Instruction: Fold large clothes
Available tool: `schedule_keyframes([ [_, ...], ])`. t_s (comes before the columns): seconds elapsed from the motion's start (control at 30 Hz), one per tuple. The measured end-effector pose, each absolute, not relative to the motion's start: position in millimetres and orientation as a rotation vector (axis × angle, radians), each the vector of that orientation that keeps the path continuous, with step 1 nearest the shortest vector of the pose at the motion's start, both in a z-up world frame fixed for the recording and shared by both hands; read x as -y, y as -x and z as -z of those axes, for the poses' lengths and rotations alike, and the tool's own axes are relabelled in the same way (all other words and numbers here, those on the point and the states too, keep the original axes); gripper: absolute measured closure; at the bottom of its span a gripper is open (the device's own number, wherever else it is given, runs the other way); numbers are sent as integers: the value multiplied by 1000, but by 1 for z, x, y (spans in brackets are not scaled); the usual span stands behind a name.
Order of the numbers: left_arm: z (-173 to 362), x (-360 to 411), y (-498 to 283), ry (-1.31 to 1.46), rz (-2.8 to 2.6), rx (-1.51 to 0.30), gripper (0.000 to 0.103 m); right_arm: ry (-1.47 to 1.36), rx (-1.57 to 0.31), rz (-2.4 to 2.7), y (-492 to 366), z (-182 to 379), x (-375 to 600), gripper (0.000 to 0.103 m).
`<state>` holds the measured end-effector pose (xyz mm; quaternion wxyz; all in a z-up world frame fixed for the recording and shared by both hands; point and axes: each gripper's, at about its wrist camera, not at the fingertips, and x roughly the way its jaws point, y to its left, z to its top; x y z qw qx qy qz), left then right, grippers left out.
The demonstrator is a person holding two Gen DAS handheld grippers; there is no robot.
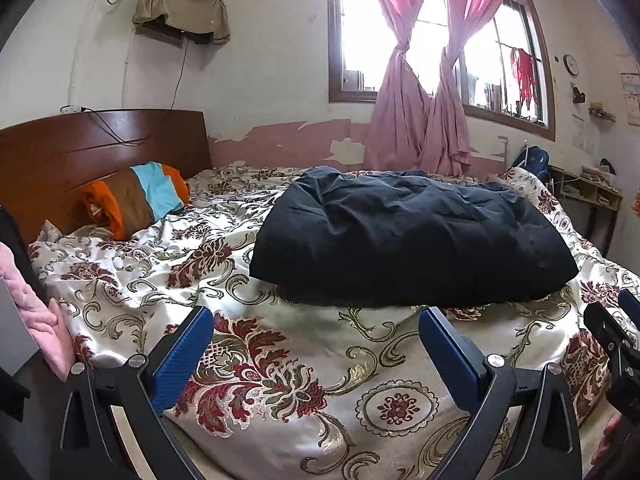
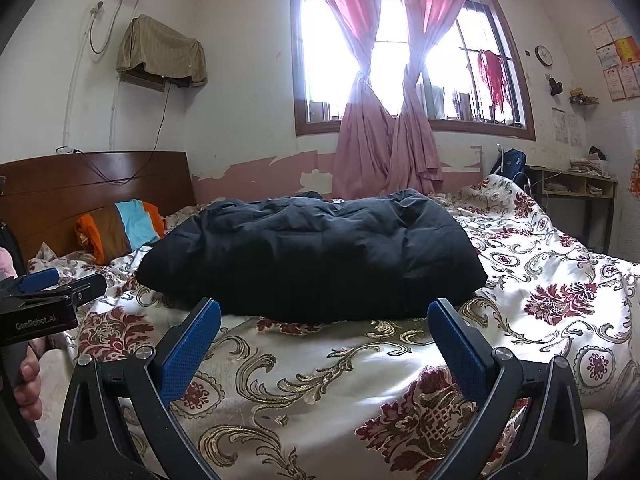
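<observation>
A dark garment (image 1: 408, 236), apparently folded into a bundle, lies mid-frame on the bed (image 1: 280, 380). The left gripper (image 1: 316, 340) and right gripper (image 2: 324, 332) both gape wide at lower frame, holding nothing, just short of it.

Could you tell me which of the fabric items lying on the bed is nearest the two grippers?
The dark navy garment, bundled mid-bed just beyond both open grippers; the striped orange pillow lies farther back by the headboard.

"GenRobot.AI" in white on black body of left gripper (image 2: 38, 286), at 9 o'clock in right wrist view. Wall papers (image 2: 618, 62) at 2 o'clock unreadable.
</observation>
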<state>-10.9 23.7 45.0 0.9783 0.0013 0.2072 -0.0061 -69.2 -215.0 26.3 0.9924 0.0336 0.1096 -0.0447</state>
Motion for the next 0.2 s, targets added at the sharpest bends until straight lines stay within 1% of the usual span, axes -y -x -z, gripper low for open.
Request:
schedule_keyframes([
  [0.2,-43,-22,10,-7,18,-426,0,-72,-228,88,69,-25,216,2],
])
